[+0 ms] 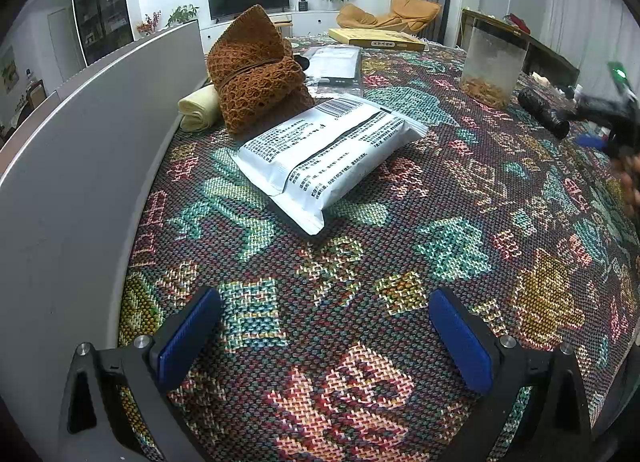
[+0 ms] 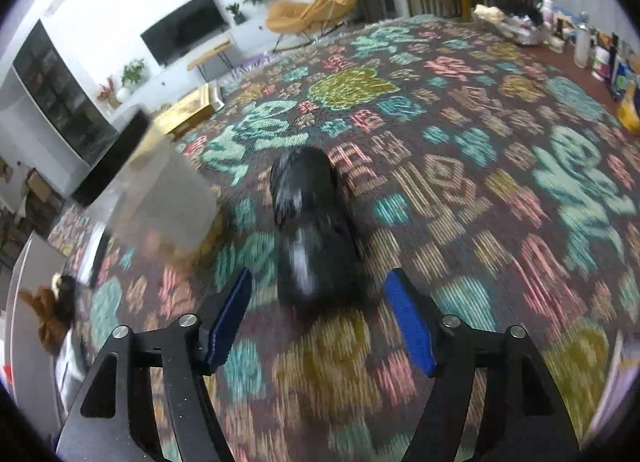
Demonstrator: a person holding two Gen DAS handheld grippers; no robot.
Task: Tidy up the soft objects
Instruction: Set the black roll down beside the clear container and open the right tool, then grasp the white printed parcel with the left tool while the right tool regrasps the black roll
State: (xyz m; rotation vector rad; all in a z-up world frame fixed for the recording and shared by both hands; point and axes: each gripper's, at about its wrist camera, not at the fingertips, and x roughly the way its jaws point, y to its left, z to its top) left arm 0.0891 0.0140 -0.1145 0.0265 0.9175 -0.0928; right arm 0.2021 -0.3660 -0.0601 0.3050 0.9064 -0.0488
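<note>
- In the middle of the right wrist frame, just above my right gripper (image 2: 318,322), lies a black roll (image 2: 310,222) on the patterned counter (image 2: 460,190). Its near end sits between my spread blue pads (image 2: 408,326), which touch nothing.
- The roll's long axis runs straight up the frame, in line with my fingers, so I judge the pads would close across its width.
- The frame is blurred, so I cannot tell how near the pads are to its sides.
- My right hand is plainly the nearer; in the left wrist frame the same roll sits at the far right edge.
- My left gripper (image 1: 324,336) hangs open over bare cloth, holding nothing.
- Above it in that frame lie a white printed pouch (image 1: 328,154), a brown crocheted bundle (image 1: 256,74) and a cream roll (image 1: 198,108), beside a grey panel (image 1: 80,166).
- The pouch carries a barcode and dense small print, too small for me to read.
- A clear container (image 1: 492,62) stands upper right.
</note>
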